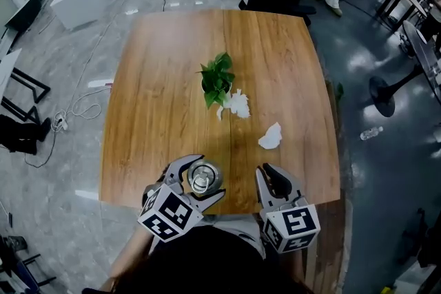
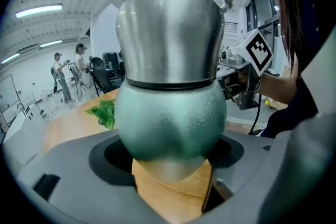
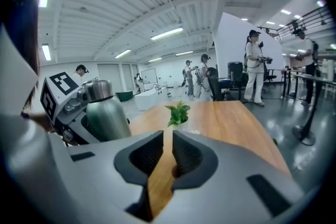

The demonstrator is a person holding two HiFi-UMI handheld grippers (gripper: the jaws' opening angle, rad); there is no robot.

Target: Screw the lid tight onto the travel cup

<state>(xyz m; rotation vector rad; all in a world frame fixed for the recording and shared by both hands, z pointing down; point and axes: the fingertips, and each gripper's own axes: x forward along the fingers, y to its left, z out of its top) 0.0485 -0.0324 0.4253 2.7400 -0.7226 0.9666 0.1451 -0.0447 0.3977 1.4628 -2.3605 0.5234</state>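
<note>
wooden table (image 1: 165,79) | travel cup (image 2: 169,118): upright, green body | lid (image 2: 170,34): steel

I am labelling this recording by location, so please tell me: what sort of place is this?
Probably an open lab or workshop hall: a wooden table on a grey floor with loose cables, strip lights overhead, and several people standing in the background.

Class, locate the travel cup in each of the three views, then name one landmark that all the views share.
Head view: travel cup sits low, just left of centre.
Left gripper view: travel cup fills the middle of the picture.
Right gripper view: travel cup stands at the left, at mid-height.
Shared landmark: the green plant, seen beside the cup in both gripper views.
</note>
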